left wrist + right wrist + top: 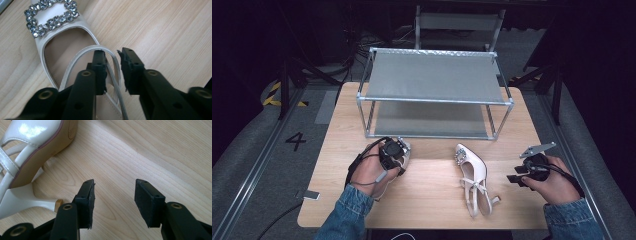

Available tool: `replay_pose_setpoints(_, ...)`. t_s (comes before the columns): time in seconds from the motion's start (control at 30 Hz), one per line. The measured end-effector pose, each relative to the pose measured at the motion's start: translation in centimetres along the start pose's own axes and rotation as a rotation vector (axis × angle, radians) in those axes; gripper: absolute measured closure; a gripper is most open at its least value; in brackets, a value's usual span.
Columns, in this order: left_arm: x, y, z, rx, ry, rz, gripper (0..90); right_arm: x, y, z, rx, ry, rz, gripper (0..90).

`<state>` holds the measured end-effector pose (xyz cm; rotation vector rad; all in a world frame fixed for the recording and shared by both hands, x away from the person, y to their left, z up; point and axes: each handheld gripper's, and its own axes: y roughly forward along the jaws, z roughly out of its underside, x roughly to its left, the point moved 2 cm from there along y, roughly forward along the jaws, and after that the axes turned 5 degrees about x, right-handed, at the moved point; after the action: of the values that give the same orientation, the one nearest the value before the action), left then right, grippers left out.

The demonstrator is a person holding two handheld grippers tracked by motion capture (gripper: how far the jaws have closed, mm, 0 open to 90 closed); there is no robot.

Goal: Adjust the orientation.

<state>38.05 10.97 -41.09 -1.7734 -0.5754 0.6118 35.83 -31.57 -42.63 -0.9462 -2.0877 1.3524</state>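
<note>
A cream heeled shoe with a rhinestone buckle [51, 16] lies under my left gripper [113, 53]; its toe [405, 148] pokes out past the gripper [398, 153]. The shoe's thin ankle strap [83, 51] loops over the left jaw and runs down through the gap between the jaws, which stand apart and do not press on it. The matching shoe [474, 177] lies on its side mid-table, heel toward me. My right gripper [513, 174] rests to its right, open over bare wood [115, 183], with the shoe's slim heel [27, 200] close by.
A two-tier metal shoe rack [434, 75] with grey fabric shelves stands at the back of the wooden table [432, 205]. A small flat device [312, 195] sits off the table's front left corner. Dark floor and cables surround the table.
</note>
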Motion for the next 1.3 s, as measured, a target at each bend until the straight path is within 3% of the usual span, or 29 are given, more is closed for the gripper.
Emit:
replay_pose_setpoints(0.07,0.1,0.1,0.1,-0.023,-0.039,0.009,64.8,0.0,0.1,-0.1,0.001,0.001,-0.001,51.4)
replay_pose_setpoints(0.3,0.6,1.7,0.1,-0.047,-0.077,0.011,65.0,0.3,0.3,-0.3,0.007,-0.007,-0.005,50.9)
replay_pose_setpoints(0.43,0.7,2.6,-0.2,-0.047,-0.073,0.007,67.3,0.3,0.4,-0.2,0.008,-0.007,-0.005,50.8)
replay_pose_setpoints(0.6,0.7,3.9,-0.6,-0.005,-0.072,-0.016,69.3,0.3,0.5,0.0,0.012,-0.008,-0.005,50.7)
replay_pose_setpoints(0.7,0.7,3.9,-0.6,-0.005,-0.074,-0.02,71.9,0.3,0.5,0.0,0.012,-0.007,-0.005,50.7)
replay_pose_setpoints(0.77,0.7,3.9,-0.5,-0.011,-0.068,-0.034,80.0,0.3,0.5,0.1,0.013,-0.005,-0.006,50.7)
replay_pose_setpoints(0.83,0.7,3.7,-0.5,0.005,-0.036,-0.056,84.8,0.3,0.6,0.1,0.015,-0.005,-0.006,50.7)
replay_pose_setpoints(1.03,0.9,2.5,-0.2,-0.036,-0.027,-0.079,85.6,0.3,0.5,0.0,0.012,-0.008,-0.003,50.7)
replay_pose_setpoints(1.1,0.9,1.9,-0.3,-0.068,-0.03,-0.067,85.6,0.3,0.5,0.0,0.012,-0.005,-0.001,50.7)
replay_pose_setpoints(1.3,0.8,0.9,-1.4,-0.094,-0.003,-0.081,85.6,0.4,0.3,0.3,0.008,0.002,-0.003,50.7)
